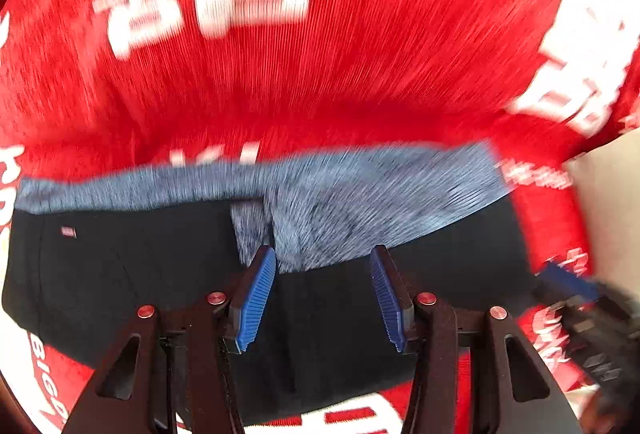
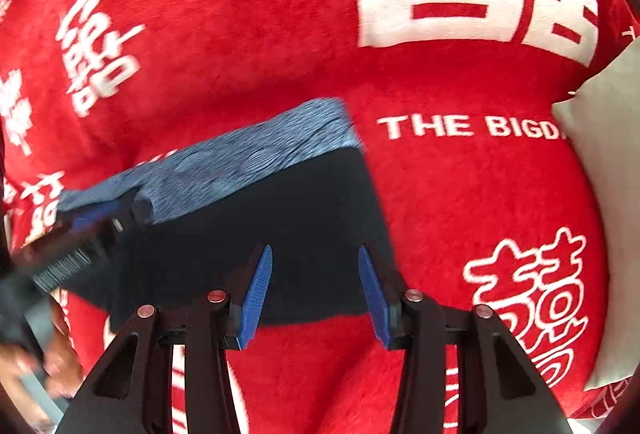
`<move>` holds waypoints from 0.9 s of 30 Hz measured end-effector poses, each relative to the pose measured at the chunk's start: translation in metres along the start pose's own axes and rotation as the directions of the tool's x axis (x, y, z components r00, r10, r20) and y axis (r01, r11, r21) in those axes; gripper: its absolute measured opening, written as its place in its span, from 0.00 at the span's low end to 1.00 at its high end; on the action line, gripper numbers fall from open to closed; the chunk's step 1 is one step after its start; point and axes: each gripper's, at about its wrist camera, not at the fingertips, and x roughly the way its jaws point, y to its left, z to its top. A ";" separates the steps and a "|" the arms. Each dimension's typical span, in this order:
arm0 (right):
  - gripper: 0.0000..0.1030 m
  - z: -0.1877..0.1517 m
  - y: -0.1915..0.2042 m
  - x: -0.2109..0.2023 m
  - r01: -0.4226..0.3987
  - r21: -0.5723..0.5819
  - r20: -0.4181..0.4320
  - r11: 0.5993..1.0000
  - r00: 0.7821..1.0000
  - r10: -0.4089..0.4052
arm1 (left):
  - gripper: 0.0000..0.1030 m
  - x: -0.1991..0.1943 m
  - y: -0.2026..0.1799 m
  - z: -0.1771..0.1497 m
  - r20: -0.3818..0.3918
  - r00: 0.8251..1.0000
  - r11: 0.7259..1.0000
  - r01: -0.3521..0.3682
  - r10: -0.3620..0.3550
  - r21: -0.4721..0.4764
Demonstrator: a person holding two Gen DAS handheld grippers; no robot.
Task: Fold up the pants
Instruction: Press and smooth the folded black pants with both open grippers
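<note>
Folded black pants w/ grey-blue heathered band (image 1: 168, 274) laid flat on red plush blanket w/ white lettering (image 2: 460, 194). Left gripper (image 1: 323, 298) & right gripper (image 2: 316, 294) held half-open above, nothing gripped. Final fold/smoothing step judged; next: edge to be pinched.

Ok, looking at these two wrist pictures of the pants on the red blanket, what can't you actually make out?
- Left wrist view: motion blur smears the white characters on the red plush blanket.
- Left wrist view: the left claw hides part of the folded black pants with a blue-grey waistband.
- Right wrist view: the blanket's white lettering is cut off by a grey pillow.
</note>
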 end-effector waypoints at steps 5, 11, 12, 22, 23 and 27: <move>0.42 0.001 0.003 0.037 0.072 -0.053 -0.076 0.996 0.994 -0.076 | 0.50 0.017 0.005 -0.024 -0.003 0.999 0.998 -0.053 0.053 0.024; 0.44 0.001 0.010 0.040 0.089 -0.101 -0.059 0.991 0.994 -0.095 | 0.51 0.020 0.004 -0.026 -0.012 0.999 0.999 -0.046 0.046 0.003; 0.44 0.002 0.010 0.040 0.086 -0.101 -0.063 0.991 0.994 -0.092 | 0.52 0.019 0.006 -0.026 -0.012 0.999 0.999 -0.050 0.050 0.005; 0.49 0.005 0.005 0.032 0.064 -0.110 -0.079 0.992 0.994 -0.073 | 0.81 0.007 0.034 -0.034 -0.035 0.998 0.991 -0.062 0.059 -0.115; 0.50 0.004 0.003 0.028 0.061 -0.103 -0.078 0.993 0.995 -0.069 | 0.81 0.002 0.036 -0.036 -0.030 0.998 0.991 -0.058 0.055 -0.121; 0.61 -0.005 -0.002 0.010 0.047 -0.075 -0.063 0.996 0.997 -0.052 | 0.81 -0.019 0.058 -0.051 -0.025 0.999 0.986 -0.044 0.041 -0.163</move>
